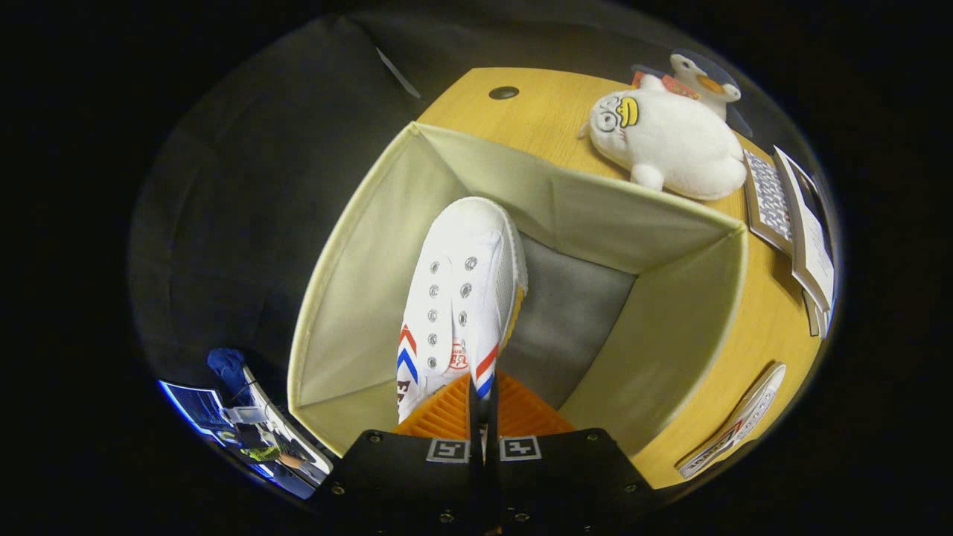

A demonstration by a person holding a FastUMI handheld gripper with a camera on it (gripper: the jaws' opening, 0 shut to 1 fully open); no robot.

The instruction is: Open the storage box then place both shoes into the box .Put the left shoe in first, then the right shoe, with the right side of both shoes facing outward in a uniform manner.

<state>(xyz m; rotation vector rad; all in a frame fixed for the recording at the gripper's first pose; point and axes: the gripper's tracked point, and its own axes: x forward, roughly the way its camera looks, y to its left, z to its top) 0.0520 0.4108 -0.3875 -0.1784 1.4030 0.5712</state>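
A white canvas shoe [460,298] with red and blue stripes hangs inside the open cream storage box [350,275], toe pointing toward the box's far wall. My gripper [482,406] is shut on the shoe's heel edge, both fingers [447,413] pressed close together on it. The box's grey floor [573,313] shows to the right of the shoe. The second white shoe [737,428] lies on the wooden table [767,335] to the right of the box, just past its near right corner.
A white plush duck [666,141] and a penguin toy [703,78] lie on the table beyond the box. Stacked booklets [793,223] sit at the table's right edge. A screen [246,435] stands low on the left, off the table.
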